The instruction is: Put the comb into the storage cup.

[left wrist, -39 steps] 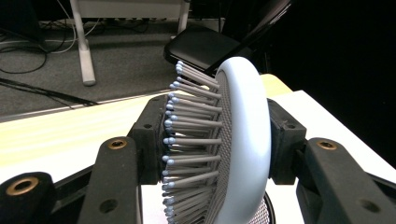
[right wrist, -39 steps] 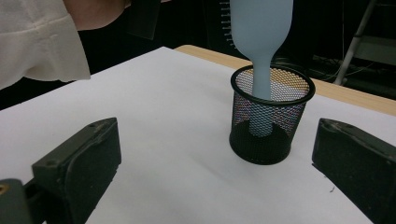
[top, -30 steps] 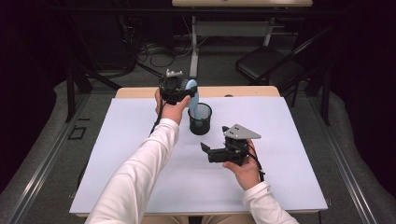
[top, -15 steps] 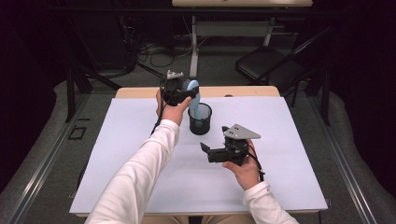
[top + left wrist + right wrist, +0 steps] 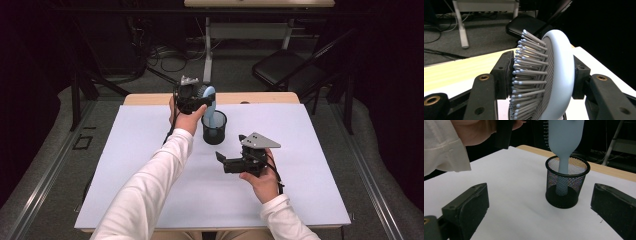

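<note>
Holding the pale blue plastic hairbrush [image 5: 209, 102] by its head, your left gripper [image 5: 192, 96] fingers have just been easing apart yet still pinch it, handle down in the black mesh cup [image 5: 214, 128] on the white tabletop [image 5: 125, 165]; your right gripper [image 5: 221, 159] sits wide open nearby.

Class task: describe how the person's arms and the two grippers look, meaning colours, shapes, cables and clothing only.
Both arms wear long white sleeves. The left gripper and right gripper are black, each with two blocky jaws that show round brass-coloured fittings in the gripper views. The right one carries a grey three-cornered plate with small holes. A thin black cable trails past the right wrist.
</note>
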Tool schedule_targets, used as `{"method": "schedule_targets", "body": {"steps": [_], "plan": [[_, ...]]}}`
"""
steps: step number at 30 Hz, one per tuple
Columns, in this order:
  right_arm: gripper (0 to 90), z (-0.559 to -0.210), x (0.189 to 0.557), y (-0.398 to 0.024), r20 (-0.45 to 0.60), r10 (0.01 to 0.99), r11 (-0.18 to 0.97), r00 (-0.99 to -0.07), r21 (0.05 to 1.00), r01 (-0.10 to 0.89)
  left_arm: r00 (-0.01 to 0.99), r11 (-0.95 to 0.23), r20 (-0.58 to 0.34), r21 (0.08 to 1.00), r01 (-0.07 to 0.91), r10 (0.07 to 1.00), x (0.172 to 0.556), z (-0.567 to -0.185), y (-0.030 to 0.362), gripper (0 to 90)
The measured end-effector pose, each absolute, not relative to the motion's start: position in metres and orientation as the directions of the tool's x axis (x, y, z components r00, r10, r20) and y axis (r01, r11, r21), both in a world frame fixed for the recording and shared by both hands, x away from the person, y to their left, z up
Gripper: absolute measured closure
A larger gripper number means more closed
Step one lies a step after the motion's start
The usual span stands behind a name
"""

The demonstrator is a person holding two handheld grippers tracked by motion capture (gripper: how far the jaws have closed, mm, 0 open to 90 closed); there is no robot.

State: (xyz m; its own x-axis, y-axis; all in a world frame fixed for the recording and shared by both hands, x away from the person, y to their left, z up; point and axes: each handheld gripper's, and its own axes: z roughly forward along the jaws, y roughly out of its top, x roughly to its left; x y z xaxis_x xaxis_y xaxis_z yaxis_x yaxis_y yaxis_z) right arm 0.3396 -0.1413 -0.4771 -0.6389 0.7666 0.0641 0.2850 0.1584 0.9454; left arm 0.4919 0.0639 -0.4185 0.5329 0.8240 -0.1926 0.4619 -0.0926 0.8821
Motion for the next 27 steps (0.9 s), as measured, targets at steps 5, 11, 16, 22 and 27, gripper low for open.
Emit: {"method": "schedule_targets", "body": {"steps": [5,11,16,22,27], "plan": [[1.1,-0.4769,0.3394,-0.1410,0.065,0.767,0.158,-0.639,0.946,0.285,0.533,-0.091,-0.195,0.882,0.463,0.823,0.4917,-0.4188,0.0629,46.7],[1.1,-0.4765,0.3386,-0.1414,0.066,0.768,0.155,-0.637,0.946,0.285,0.533,-0.087,-0.200,0.881,0.464,0.822,0.4913,-0.4192,0.0616,46.1],[1.1,-0.4764,0.3389,-0.1416,0.066,0.768,0.153,-0.637,0.947,0.284,0.536,-0.080,-0.208,0.882,0.464,0.818,0.4915,-0.4201,0.0604,45.5],[1.2,-0.4760,0.3392,-0.1428,0.072,0.769,0.147,-0.635,0.947,0.285,0.536,-0.074,-0.215,0.881,0.467,0.816,0.4920,-0.4204,0.0594,45.0],[1.2,-0.4754,0.3390,-0.1439,0.072,0.771,0.144,-0.633,0.948,0.285,0.541,-0.077,-0.214,0.882,0.466,0.813,0.4918,-0.4208,0.0578,44.4]]}}
